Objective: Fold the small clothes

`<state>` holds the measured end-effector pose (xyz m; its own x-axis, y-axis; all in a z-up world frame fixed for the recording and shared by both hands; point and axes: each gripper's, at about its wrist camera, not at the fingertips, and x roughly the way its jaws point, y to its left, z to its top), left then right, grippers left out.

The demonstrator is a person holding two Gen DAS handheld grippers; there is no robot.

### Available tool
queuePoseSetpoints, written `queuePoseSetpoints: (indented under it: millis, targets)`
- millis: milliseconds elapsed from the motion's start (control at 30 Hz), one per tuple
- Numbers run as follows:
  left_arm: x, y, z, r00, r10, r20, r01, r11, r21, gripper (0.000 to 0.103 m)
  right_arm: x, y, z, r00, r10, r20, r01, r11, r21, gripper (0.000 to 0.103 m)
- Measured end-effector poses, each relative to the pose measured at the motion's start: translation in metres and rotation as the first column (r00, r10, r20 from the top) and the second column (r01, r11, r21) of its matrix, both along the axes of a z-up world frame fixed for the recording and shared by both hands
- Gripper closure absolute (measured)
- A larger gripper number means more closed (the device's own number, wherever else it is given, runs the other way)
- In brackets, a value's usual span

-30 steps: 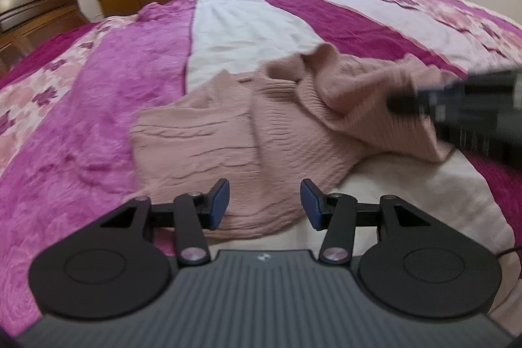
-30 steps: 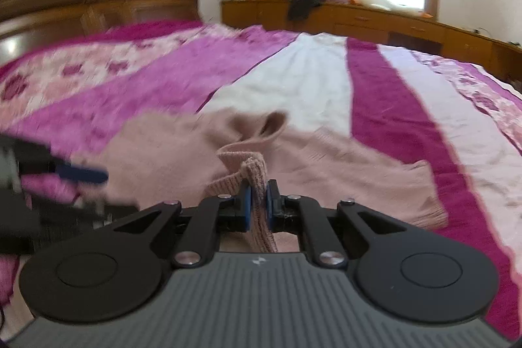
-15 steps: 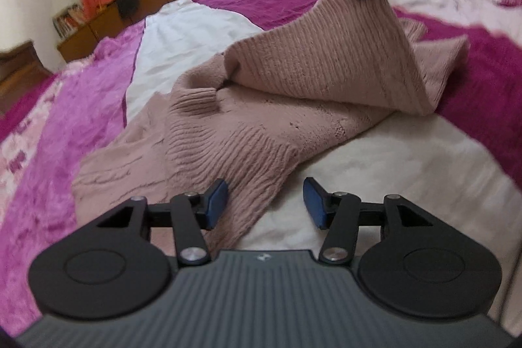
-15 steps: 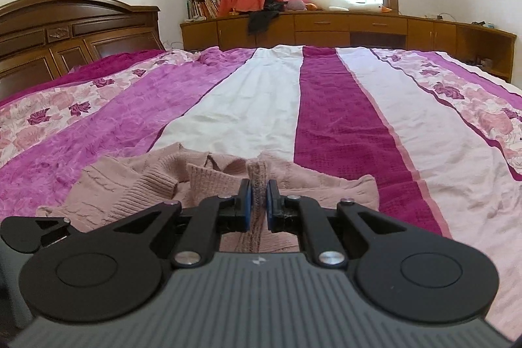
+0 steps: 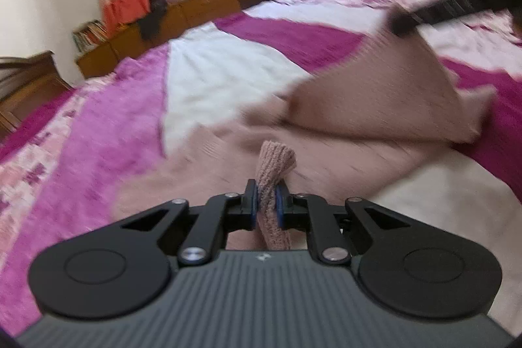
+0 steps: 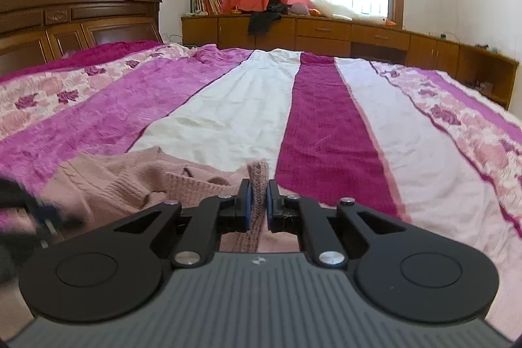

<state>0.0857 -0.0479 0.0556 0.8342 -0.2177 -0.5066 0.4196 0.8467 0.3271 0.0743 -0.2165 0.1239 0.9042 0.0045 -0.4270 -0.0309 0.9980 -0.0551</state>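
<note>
Left wrist view: the left gripper [image 5: 267, 196] pinches a ribbed fold of the pink knit sweater [image 5: 359, 149], which lies on the striped bedspread [image 5: 107, 152].

Right wrist view: the right gripper [image 6: 257, 201] pinches another edge of the sweater.

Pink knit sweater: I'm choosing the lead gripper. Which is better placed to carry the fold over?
Right gripper, probably: it holds a raised flap of the pink knit sweater; the left gripper pins the near edge.
</note>
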Motion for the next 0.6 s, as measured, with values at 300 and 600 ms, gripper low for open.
queuePoseSetpoints:
  millis: [300, 600]
  targets:
    - [0.088, 0.043, 0.049, 0.969, 0.176, 0.171, -0.192, 0.978, 0.079, 0.091, 0.046, -0.019, 0.012, 0.998, -0.045, 0.046, 0.052, 0.984, -0.168, 0.094]
    - [0.159, 0.063, 0.011, 0.959, 0.268, 0.095, -0.279, 0.952, 0.130, 0.091, 0.110, -0.039, -0.024, 0.995, -0.104, 0.002, 0.101, 0.952, -0.289, 0.094]
